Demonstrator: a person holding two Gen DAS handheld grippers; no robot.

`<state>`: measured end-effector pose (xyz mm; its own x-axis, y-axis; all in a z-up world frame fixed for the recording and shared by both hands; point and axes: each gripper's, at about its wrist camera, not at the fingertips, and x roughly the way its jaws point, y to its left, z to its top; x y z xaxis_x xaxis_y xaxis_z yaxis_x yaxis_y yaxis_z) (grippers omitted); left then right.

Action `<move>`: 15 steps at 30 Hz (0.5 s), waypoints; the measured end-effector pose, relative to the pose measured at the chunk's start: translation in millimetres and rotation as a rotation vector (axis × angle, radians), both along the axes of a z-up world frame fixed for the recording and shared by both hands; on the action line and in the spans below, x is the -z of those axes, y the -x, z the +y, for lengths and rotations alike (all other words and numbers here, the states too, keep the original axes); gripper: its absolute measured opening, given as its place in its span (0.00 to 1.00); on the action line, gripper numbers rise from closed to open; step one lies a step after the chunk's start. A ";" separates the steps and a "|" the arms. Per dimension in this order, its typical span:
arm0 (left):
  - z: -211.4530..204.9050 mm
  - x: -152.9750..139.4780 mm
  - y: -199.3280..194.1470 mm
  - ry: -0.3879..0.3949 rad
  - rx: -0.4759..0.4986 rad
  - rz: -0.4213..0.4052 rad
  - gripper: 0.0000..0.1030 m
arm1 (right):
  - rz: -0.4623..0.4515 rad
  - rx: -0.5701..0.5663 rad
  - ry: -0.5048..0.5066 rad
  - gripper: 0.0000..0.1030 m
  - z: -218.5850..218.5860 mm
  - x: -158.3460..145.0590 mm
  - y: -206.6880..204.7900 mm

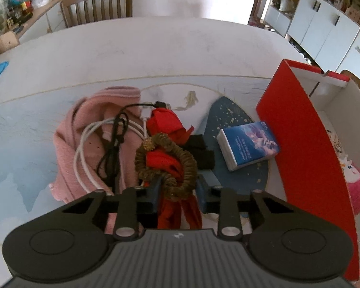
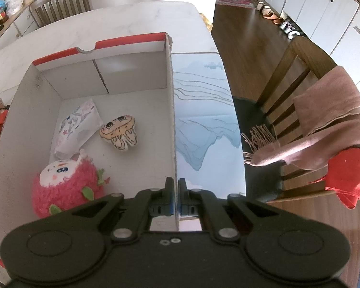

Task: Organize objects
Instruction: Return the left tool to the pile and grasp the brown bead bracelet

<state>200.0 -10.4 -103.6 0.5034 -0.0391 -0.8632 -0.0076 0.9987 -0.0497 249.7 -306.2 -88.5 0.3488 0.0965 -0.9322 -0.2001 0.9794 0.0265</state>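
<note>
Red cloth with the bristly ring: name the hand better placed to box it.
Left. The left gripper is closed around the red cloth and its ring; the right gripper is pinching the box wall.

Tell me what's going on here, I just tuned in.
A person is tidying a table with two handheld grippers. The left gripper is closed on a red cloth with a brown scrunchie around it, beside a pink cloth with cables on it and a blue packet. The right gripper is shut on the side wall of the box, apparently steadying it. Inside already lie a pink plush, a small jellyfish toy and a printed pouch.
</note>
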 end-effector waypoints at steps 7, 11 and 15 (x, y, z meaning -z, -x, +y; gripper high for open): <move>9.6 -26.1 14.4 0.022 -0.006 -0.056 0.13 | -0.002 0.000 -0.003 0.01 -0.2 1.5 1.1; 12.7 -47.9 19.4 0.054 -0.005 -0.094 0.12 | -0.006 -0.001 -0.006 0.01 -0.2 0.5 1.0; 3.4 -72.4 20.1 0.086 0.033 -0.137 0.12 | -0.006 -0.008 -0.008 0.01 -1.4 1.2 1.4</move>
